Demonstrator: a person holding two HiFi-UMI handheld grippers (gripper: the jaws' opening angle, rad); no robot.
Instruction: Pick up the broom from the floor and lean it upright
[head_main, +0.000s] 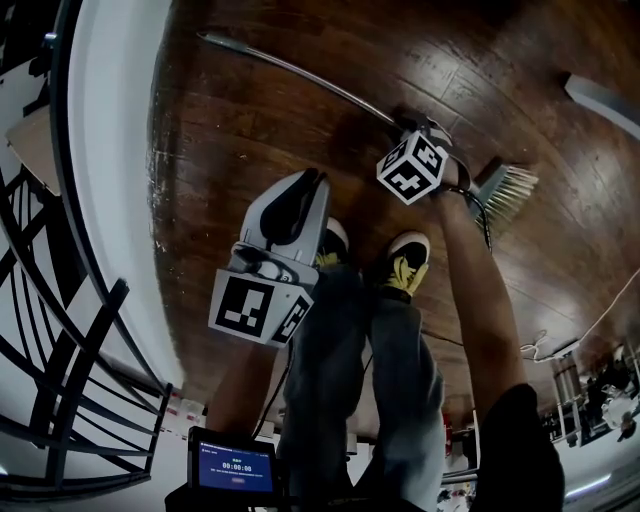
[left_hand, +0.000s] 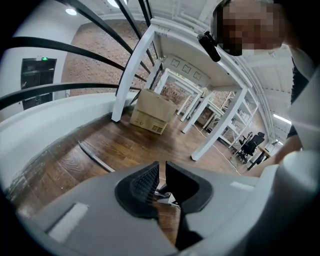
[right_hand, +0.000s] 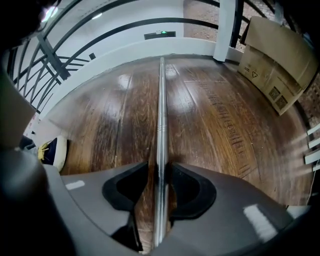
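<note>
The broom lies flat on the dark wooden floor. Its metal handle (head_main: 290, 70) runs from the upper left to the bristle head (head_main: 510, 190) at the right. My right gripper (head_main: 424, 128) points steeply down at the handle, close to the bristle head. In the right gripper view the handle (right_hand: 161, 110) passes straight between the jaws, and my right gripper (right_hand: 160, 172) is shut on it. My left gripper (head_main: 308, 180) hangs above the floor by the person's shoes, away from the broom. Its jaws stand a narrow slit apart with nothing between them (left_hand: 161, 172). The handle's far end (left_hand: 95, 156) shows to its left.
The person's two shoes (head_main: 405, 260) stand just below the handle. A white curved curb (head_main: 110, 150) and a black railing (head_main: 70, 380) border the floor at the left. A cardboard box (left_hand: 152, 111) and white table legs (left_hand: 132, 75) stand beyond the handle's end. A white cable (head_main: 600, 320) lies at the right.
</note>
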